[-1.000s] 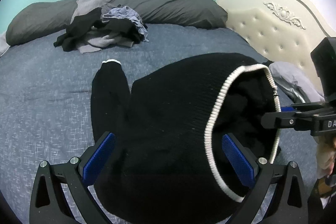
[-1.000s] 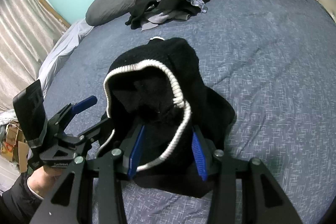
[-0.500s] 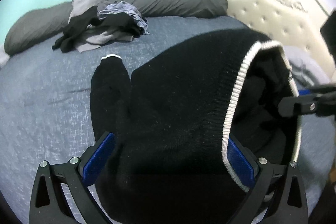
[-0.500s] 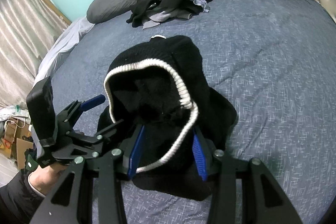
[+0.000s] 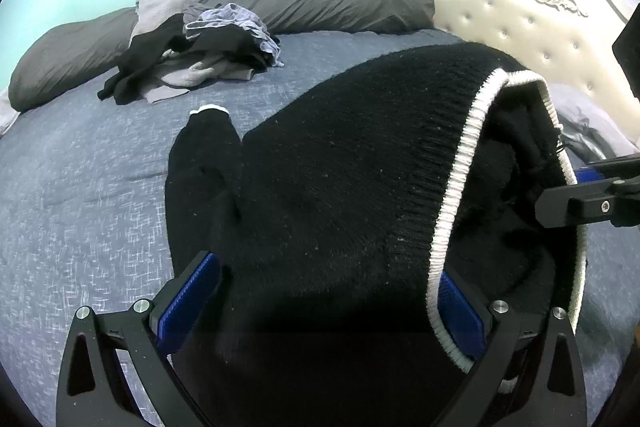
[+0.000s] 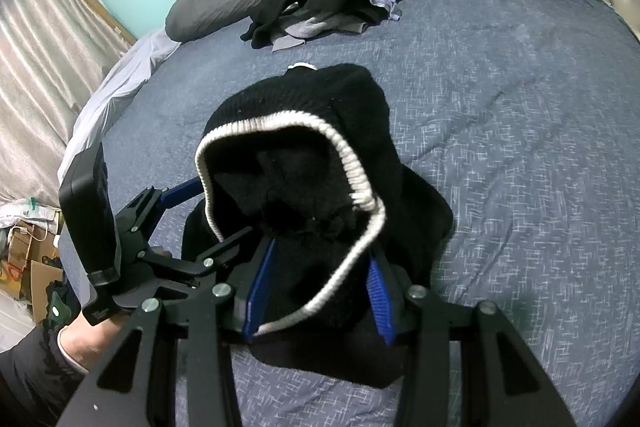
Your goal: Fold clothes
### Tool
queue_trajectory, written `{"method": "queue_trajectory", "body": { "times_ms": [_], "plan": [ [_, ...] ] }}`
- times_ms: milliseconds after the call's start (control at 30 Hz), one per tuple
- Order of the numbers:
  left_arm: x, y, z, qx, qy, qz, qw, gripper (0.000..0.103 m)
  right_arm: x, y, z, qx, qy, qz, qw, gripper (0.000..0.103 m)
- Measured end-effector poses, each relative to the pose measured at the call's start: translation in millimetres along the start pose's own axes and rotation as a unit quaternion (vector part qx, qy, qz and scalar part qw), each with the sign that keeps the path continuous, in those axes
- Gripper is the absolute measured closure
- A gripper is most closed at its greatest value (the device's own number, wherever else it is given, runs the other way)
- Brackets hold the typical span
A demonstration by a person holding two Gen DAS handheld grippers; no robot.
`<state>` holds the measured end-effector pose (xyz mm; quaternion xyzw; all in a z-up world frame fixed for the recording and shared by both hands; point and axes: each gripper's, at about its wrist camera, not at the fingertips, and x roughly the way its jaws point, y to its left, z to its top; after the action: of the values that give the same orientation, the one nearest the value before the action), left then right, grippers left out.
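Both grippers hold my black sweater up off the bed: left gripper has wide jaws full of knit, while right gripper pinches narrowly on its white-edged hem.

Sweater: the black knit sweater I am folding, edged in a white ribbed hem, is raised off the blue bedspread, its hem opening gaping wide.
Sleeve: one sleeve lies flat on the bedspread, its white cuff pointing toward the far edge of the bed.
Pile: unfolded black, grey and pale blue clothes lie heaped against the dark pillows at the bed's far edge.
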<state>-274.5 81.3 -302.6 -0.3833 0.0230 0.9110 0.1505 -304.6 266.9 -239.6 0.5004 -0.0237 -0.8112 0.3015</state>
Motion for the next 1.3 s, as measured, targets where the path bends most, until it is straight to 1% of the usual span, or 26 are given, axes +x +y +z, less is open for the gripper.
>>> {"method": "queue_trajectory", "body": {
  "times_ms": [133, 200, 267, 300, 367, 433, 467, 633, 833, 900, 967, 1100, 1167, 1300],
  "plan": [
    [0.7, 1.1, 1.2, -0.003, 0.0, -0.006, 1.0, 0.0, 0.3, -0.3, -0.4, 0.0, 0.0, 0.0, 1.0, 0.058],
    [0.2, 1.8, 1.8, -0.005, 0.0, -0.007, 1.0, 0.004, 0.5, -0.4, -0.3, 0.0, 0.0, 0.0, 1.0, 0.058],
    [0.2, 2.6, 2.3, -0.008, 0.001, -0.012, 0.9999, 0.011, 1.0, -0.9, 0.0, -0.001, 0.0, -0.001, 1.0, 0.058],
    [0.4, 2.5, 2.4, -0.007, 0.002, -0.012, 0.9999, 0.012, 1.2, -0.6, -0.1, -0.002, 0.0, -0.001, 1.0, 0.058],
    [0.7, 1.8, 2.6, -0.007, 0.004, -0.017, 0.9998, 0.02, 1.6, -0.2, 0.1, -0.003, 0.0, -0.002, 1.0, 0.058],
    [0.7, 1.6, 2.7, -0.007, 0.006, -0.019, 0.9998, 0.025, 2.1, 0.1, 0.3, -0.004, 0.001, -0.002, 1.0, 0.058],
    [0.8, 1.7, 2.8, -0.008, 0.007, -0.021, 0.9997, 0.031, 2.0, 0.4, 0.4, -0.004, 0.001, -0.002, 1.0, 0.058],
    [3.3, 3.7, 2.6, -0.013, 0.017, -0.029, 0.9993, 0.037, 2.3, 0.1, 0.9, -0.004, 0.001, -0.002, 1.0, 0.058],
    [5.6, 4.5, 0.5, -0.009, 0.022, -0.033, 0.9992, 0.047, 2.4, 0.4, 1.1, -0.004, 0.0, -0.001, 1.0, 0.058],
    [4.8, 3.8, 0.2, -0.005, 0.021, -0.034, 0.9992, 0.049, 2.6, 0.3, 0.8, -0.005, 0.0, -0.001, 1.0, 0.058],
    [3.8, 3.0, 0.3, -0.002, 0.022, -0.035, 0.9992, 0.055, 2.8, 0.6, 0.2, -0.004, 0.0, -0.001, 1.0, 0.058],
    [-0.2, 5.3, 0.2, -0.005, 0.019, -0.036, 0.9992, 0.063, 3.5, 1.8, -1.0, -0.002, 0.0, -0.002, 1.0, 0.058],
    [-2.9, 7.3, 0.6, -0.006, 0.017, -0.036, 0.9992, 0.069, 3.4, 1.2, -1.9, 0.001, 0.0, -0.001, 1.0, 0.058],
    [-11.4, 10.3, 1.5, -0.002, 0.012, -0.033, 0.9994, 0.072, 2.0, 1.8, -2.8, 0.001, 0.0, -0.001, 1.0, 0.058]
  ]
}}
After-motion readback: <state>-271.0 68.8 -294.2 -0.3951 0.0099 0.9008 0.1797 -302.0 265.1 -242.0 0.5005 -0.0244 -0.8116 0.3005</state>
